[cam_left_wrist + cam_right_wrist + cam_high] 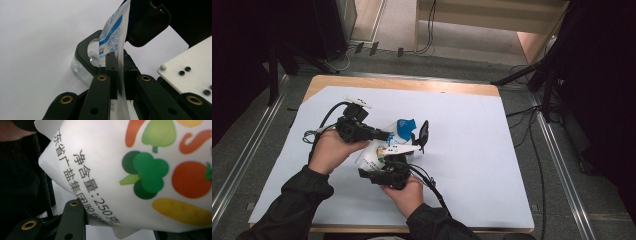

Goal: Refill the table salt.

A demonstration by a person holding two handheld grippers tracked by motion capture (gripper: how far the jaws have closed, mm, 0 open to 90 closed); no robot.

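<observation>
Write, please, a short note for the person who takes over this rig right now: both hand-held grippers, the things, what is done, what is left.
Left hand-held gripper: shut on the thin edge of the pouch.
Right hand-held gripper: its jaws stand around the bulging body of the pouch; whether they press on it cannot be told.
Things: the pouch is held up between both grippers over the white sheet; a clear container with a black rim stands beyond it.
Done: pouch picked up.
Left: probably opening the pouch or emptying it into the container.
</observation>
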